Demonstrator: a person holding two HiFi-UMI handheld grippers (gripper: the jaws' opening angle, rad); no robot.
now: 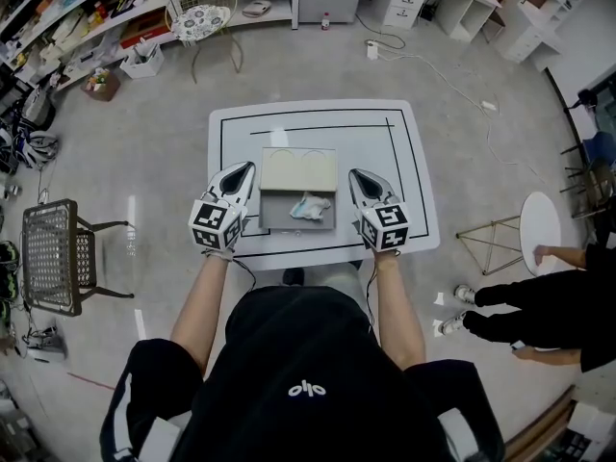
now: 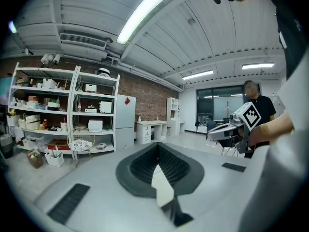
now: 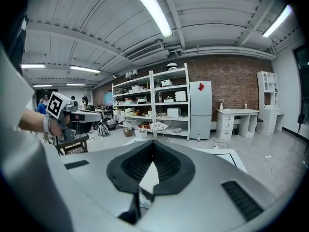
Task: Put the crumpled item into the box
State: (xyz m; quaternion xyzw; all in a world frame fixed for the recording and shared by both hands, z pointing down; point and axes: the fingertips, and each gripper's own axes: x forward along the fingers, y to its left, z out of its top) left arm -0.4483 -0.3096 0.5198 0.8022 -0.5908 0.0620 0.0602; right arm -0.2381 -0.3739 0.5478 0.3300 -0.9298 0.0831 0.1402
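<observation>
An open box lies on the white table, its pale lid folded back to the far side. The crumpled white and pale-blue item rests inside the box's grey bottom, toward the right. My left gripper is held just left of the box, jaws shut with nothing between them. My right gripper is just right of the box, also shut and empty. In both gripper views the jaws point out over the room, so neither shows the box. The left gripper view catches the right gripper, and the right gripper view catches the left gripper.
The table bears a black rectangle outline. A wire-mesh chair stands at the left, and a small round white table at the right. A seated person's legs are beside it. Shelves line the far left wall, and a cable runs across the floor.
</observation>
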